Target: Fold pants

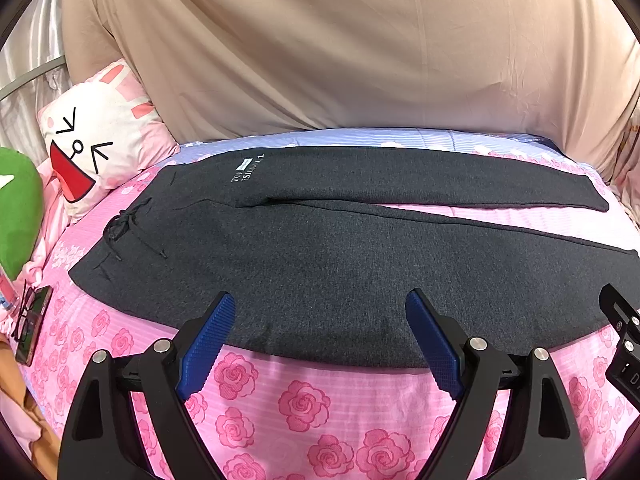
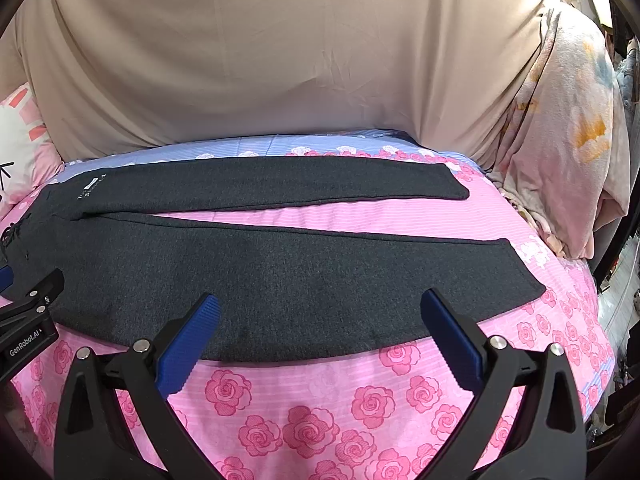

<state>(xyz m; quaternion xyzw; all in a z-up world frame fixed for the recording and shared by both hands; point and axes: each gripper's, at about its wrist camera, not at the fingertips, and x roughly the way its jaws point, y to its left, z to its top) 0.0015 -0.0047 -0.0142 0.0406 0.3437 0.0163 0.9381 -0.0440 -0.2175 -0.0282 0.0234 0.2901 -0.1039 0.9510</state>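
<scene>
Dark grey pants (image 1: 320,248) lie flat and spread on the pink rose bedsheet (image 1: 304,404), waistband with drawstring (image 1: 128,224) at the left, both legs running right and splayed apart. My left gripper (image 1: 320,300) is open and empty, hovering over the near edge of the near leg by the thigh. My right gripper (image 2: 320,300) is open and empty over the near leg (image 2: 280,280), closer to its hem (image 2: 524,268). The far leg (image 2: 280,184) lies behind. The left gripper's body (image 2: 28,320) shows at the left edge of the right wrist view.
A beige sheet (image 1: 340,40) hangs behind the bed. A cartoon pillow (image 1: 100,140) and a green plush (image 1: 16,212) sit at the left, with a phone and glasses (image 1: 32,320) near the bed edge. A floral blanket (image 2: 560,140) is heaped at the right.
</scene>
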